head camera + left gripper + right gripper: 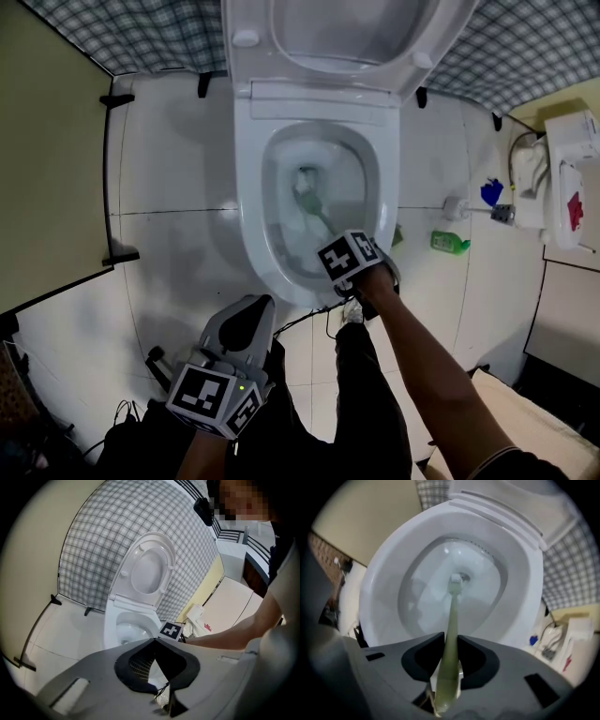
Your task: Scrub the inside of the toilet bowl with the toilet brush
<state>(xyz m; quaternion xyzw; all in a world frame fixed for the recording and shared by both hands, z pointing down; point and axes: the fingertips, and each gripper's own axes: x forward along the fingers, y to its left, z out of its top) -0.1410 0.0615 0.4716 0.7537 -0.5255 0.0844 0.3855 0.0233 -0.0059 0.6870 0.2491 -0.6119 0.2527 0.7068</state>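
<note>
- Surroundings: white tile floor point(178, 244); checked wall point(141, 33) behind the toilet; beige partition point(47, 141) on the person's left.
- Floor to the right of the toilet: green bottle point(450, 243) lying near the bowl. Small blue item point(491, 192) further back by a pipe fitting point(503, 214). White box w/ red mark point(567, 183) against the right side.
- Thin dark cable point(305, 321) runs across the floor just in front of the bowl, between the two tools.
- Seat & lid point(253, 56) both tipped up against the wall, so the bowl is open from above.
- Right tool point(342, 251) is over the front-right rim of the toilet bowl point(246, 187), the person's bare forearm behind it. Its marker cube hides the upper handle in the head view.
- Right gripper view: jaws pinched tight on the pale green handle of the toilet brush point(452, 620), which runs straight out between them & down into the bowl.
- Brush head point(455, 581) is low in the basin, at the outlet hole, well below the rim. The shaft slants from front-right to centre.
- Bowl contents: brush only, on wet-looking white porcelain.
- Left tool point(246, 323) is well back from the toilet, above the person's dark trouser leg & pointing toward the bowl front. Jaw tips meet, nothing between them.
- Left gripper view: that tool's grey body fills the lower half; bowl, raised lid & the right tool's cube show beyond.
</note>
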